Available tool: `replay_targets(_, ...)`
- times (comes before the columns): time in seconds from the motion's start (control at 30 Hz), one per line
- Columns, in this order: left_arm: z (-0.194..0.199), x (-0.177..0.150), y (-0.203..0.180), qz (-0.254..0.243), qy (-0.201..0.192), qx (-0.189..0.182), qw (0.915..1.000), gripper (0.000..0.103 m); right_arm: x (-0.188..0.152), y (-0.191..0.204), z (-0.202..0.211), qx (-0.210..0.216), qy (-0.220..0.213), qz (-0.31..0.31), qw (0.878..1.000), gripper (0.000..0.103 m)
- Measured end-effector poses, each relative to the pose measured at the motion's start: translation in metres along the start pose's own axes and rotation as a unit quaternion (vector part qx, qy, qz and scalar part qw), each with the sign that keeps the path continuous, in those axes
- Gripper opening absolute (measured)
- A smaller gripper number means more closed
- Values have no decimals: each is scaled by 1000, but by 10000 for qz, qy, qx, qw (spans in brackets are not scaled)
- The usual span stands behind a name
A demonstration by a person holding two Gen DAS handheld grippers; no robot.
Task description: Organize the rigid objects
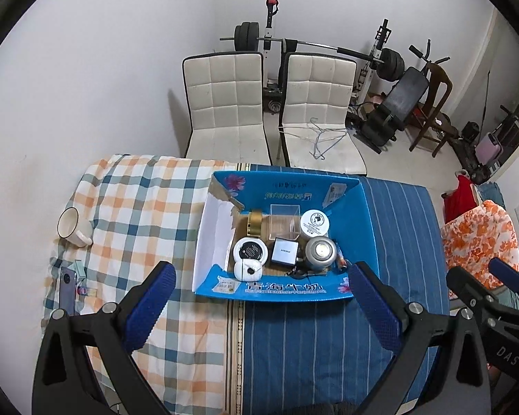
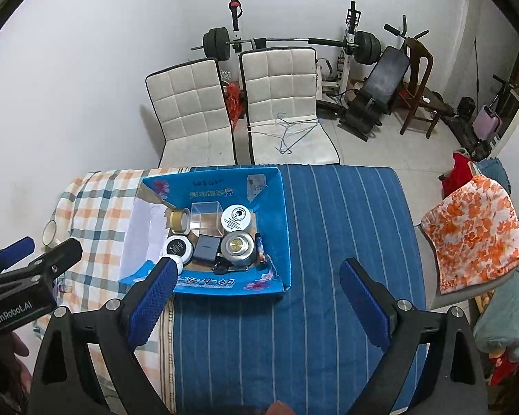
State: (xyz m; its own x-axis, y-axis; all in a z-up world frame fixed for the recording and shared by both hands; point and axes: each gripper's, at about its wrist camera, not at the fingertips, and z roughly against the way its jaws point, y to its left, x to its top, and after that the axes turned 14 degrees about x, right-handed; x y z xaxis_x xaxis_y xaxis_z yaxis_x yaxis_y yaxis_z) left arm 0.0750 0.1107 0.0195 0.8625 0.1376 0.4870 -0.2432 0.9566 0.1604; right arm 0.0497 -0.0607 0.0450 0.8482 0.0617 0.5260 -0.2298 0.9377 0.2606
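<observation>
- A white mug lay on its side on the checked cloth, near the table's left edge.
- A phone lay flat nearer the camera, on the same cloth.
- A blue striped cloth covered the rest of the table.
- Two white padded chairs stood side by side behind the table; wire hangers lay on the right seat.
- A barbell rack and a black bench stood against the far wall.
- An orange floral cloth draped a chair at the right.
</observation>
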Motion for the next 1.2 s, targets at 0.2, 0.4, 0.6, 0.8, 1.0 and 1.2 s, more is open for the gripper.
replay_targets(0.2,-5,-7,0,-22,118,88,9999,102,-2,3,-9,-205,55,125,9997,97)
replay_targets(0.4,-12,-12,3,13,236,142,9996,102,-5,0,-16,-235,161,114,9995,97)
replay_targets(0.6,-16,-14,7,62,282,155,9995,102,-5,1,-19,-273,141,148,9994,97)
replay_targets(0.8,-16,-13,7,75,271,143,9995,102,-5,2,-20,-282,129,161,9994,97)
replay_targets(1.0,-20,-10,5,16,330,58,9994,102,-3,1,-22,-298,202,146,9992,97)
replay_targets(1.2,-25,-10,2,-41,387,42,9992,102,0,-2,-24,-344,188,96,9992,97)
